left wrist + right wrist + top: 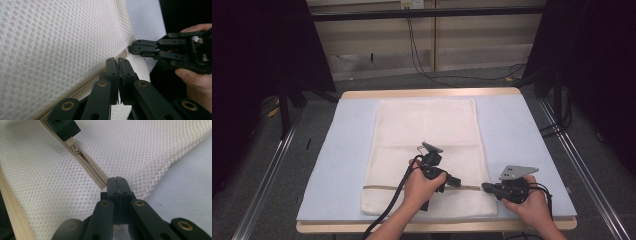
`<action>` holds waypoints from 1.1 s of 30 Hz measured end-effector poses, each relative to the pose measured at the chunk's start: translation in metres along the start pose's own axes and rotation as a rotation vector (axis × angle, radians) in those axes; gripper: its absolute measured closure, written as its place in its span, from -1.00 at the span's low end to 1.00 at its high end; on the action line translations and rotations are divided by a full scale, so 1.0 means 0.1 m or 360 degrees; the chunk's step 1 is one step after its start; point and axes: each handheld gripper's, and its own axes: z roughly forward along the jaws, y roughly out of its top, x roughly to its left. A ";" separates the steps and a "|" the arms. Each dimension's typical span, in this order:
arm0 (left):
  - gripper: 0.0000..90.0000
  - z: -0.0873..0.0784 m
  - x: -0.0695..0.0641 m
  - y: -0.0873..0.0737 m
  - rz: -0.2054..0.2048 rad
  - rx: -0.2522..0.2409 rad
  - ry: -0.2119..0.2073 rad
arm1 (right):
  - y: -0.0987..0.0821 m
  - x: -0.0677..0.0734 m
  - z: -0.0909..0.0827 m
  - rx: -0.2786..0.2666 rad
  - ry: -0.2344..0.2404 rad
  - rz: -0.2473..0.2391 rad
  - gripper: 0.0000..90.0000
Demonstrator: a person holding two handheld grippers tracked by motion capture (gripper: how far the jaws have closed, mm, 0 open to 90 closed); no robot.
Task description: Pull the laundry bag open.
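Bag: a white mesh bag (427, 155) lies flat on the blue mat (517, 145), centre of the high view, long side running up the frame.
Zipper: the zipper (412, 188) crosses the bag's lower part as a thin tan line, running left to right just above the near edge.
Zipper detail: in the right gripper view the teeth and slider (76, 148) sit in the upper left; the tape end stops just ahead of that gripper's tips.
Left gripper: the left gripper (455, 182) is at lower centre of the high view, over the zipper line, pointing right.
Left fingers: pressed together in the left gripper view (118, 65), tips at the zipper; whether they pinch the tape or mesh cannot be told.
Right gripper: the right gripper (486, 187) is at lower right of the high view, at the bag's right edge, pointing left.
Right fingers: pressed together (117, 184), tips at the bag's edge beside the zipper end; the left gripper view shows them pinching the mesh edge.
Spacing: the two grippers face each other along the zipper, near but apart.
Hands: the left hand (419, 187) and right hand (532, 205) enter from the bottom edge.
Bench: the bench (427, 93) shows as a wooden rim around the mat.
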 end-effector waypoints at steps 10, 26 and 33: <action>0.96 -0.14 0.09 -0.03 -0.0012 -0.0004 -0.0013 | 0.00 0.00 0.00 -0.0003 0.0005 0.0012 1.00; 0.96 -0.47 0.27 -0.08 -0.0039 -0.0026 -0.0021 | -0.01 0.00 0.00 -0.0007 0.0000 0.0006 1.00; 0.95 -0.58 0.33 -0.11 -0.0048 -0.0035 -0.0017 | -0.01 0.00 0.00 -0.0007 0.0002 0.0016 1.00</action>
